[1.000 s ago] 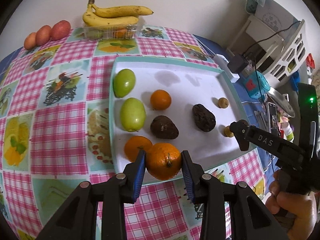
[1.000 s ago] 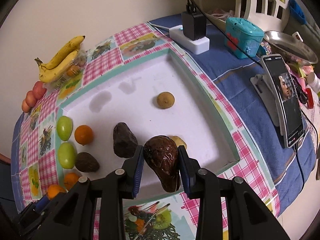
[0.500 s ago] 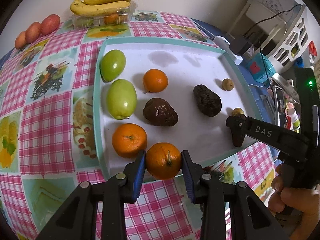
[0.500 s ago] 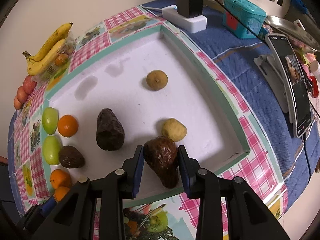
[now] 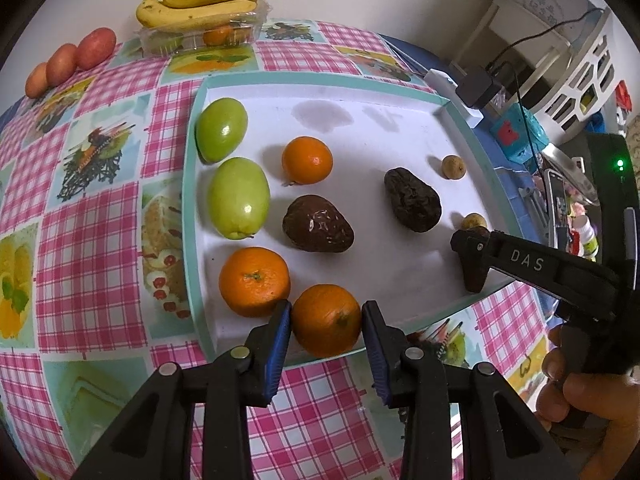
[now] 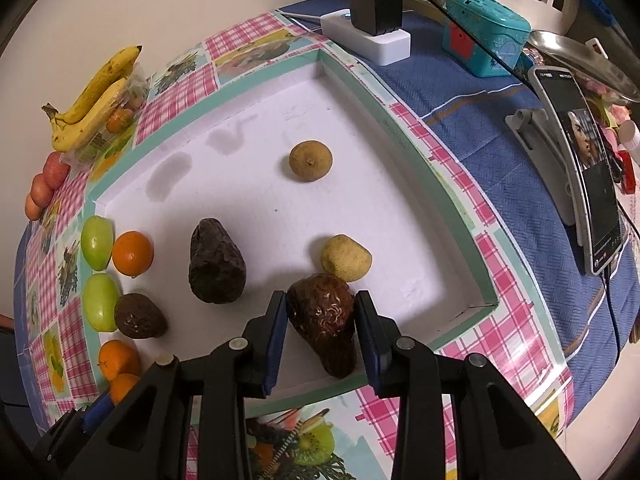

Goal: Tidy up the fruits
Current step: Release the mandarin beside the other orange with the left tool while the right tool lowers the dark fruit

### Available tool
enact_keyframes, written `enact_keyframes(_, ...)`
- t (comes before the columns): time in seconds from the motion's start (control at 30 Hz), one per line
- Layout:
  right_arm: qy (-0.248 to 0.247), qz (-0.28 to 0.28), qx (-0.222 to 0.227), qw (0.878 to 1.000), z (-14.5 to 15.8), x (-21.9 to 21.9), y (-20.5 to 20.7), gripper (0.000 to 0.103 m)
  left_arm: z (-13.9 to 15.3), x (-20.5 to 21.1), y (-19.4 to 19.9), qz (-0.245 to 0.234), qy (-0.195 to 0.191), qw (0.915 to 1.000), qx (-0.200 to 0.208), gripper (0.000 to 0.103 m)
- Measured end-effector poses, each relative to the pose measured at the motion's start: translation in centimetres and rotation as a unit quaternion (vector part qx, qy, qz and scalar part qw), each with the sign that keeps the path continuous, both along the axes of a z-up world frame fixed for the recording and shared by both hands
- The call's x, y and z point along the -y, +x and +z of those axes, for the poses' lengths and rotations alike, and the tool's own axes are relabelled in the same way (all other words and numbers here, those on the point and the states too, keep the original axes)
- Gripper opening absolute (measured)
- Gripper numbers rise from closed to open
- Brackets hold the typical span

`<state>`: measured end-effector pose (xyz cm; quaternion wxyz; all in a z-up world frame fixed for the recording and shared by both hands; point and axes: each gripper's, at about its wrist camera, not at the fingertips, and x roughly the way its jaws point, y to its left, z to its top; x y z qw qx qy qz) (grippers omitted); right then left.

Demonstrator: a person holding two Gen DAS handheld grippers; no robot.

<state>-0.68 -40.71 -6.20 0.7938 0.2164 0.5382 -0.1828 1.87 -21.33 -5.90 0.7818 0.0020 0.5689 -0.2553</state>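
Observation:
A white tray with a teal rim (image 5: 191,200) holds two green fruits (image 5: 239,196), oranges (image 5: 307,160), dark avocados (image 5: 318,229) and two small brown fruits (image 5: 453,166). My left gripper (image 5: 325,320) is shut on an orange (image 5: 326,322) at the tray's front edge, right beside another orange (image 5: 254,280). My right gripper (image 6: 320,320) is shut on a brown avocado (image 6: 324,320), low in the tray's front right part and touching a yellowish small fruit (image 6: 346,258). A second avocado (image 6: 216,264) lies to its left. Whether the held fruits rest on the tray floor I cannot tell.
Bananas (image 5: 200,4) lie on a clear box at the back, with three reddish fruits (image 5: 68,62) to the left. Right of the tray are a power strip with a charger (image 6: 372,36), a teal box (image 6: 486,32) and a phone on a stand (image 6: 580,168). A hand (image 5: 592,412) holds the right gripper.
Both grippers have come down and closer to the tray with their fruit. The orange now sits beside the other orange, and the avocado is down next to the yellowish small fruit.

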Motion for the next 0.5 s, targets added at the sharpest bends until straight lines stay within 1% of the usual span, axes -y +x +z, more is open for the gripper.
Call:
enact_keyframes(0.2, -0.010, -0.001, 0.003, 1.000, 0.7, 0.1, -0.2, 0.036, 1.0, -0.6, -0.2, -0.007, -0.003, 0.9999, 0.007, 0.040)
enact_keyframes(0.33, -0.023, 0.000, 0.011, 1.000, 1.5, 0.0, -0.5, 0.036, 1.9, -1.4, -0.2, 0.001, -0.015, 0.9999, 0.005, 0.040)
enact_keyframes(0.4, -0.030, 0.001, 0.017, 0.999, 2.0, -0.2, -0.6, 0.036, 2.3, -2.0, 0.0, 0.011, -0.012, 0.9999, 0.003, 0.040)
enact_keyframes(0.5, -0.038, 0.004, 0.019, 0.999, 2.5, -0.5, -0.7, 0.036, 2.8, -4.1, 0.9, 0.048, -0.014, 0.9987, 0.003, 0.040)
